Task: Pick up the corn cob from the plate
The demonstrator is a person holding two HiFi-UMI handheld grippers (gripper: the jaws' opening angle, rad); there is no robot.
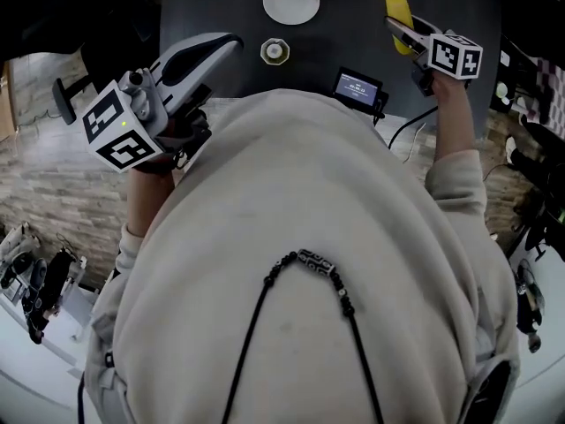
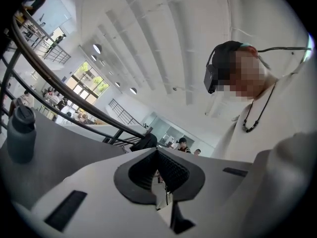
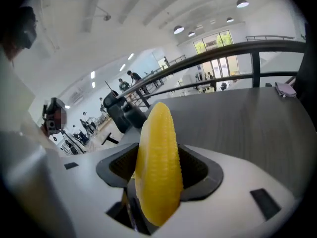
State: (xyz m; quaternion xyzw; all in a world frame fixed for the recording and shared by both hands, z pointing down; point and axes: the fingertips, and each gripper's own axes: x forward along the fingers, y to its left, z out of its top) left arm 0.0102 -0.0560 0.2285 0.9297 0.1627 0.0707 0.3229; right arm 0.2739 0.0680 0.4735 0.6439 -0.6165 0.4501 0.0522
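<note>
The yellow corn cob [image 1: 396, 5] is off the plate, clamped between the jaws of my right gripper [image 1: 402, 30] above the dark table's far right. In the right gripper view the corn cob [image 3: 157, 167] stands up between the black pads [image 3: 195, 167], its tip pointing away. The white plate [image 1: 291, 0] lies bare at the table's far middle. My left gripper [image 1: 228, 42] hangs over the table's near left edge, its jaws closed together with nothing between them. The left gripper view looks level across the room, its pads [image 2: 173, 170] meeting at the tip.
A small round cup [image 1: 274, 51] sits near the plate. A black device with a lit screen [image 1: 357, 87] and a cable rests at the table's near edge. A dark bottle [image 2: 21, 133] stands on the table. Gear lies on the floor [image 1: 35, 281] at both sides.
</note>
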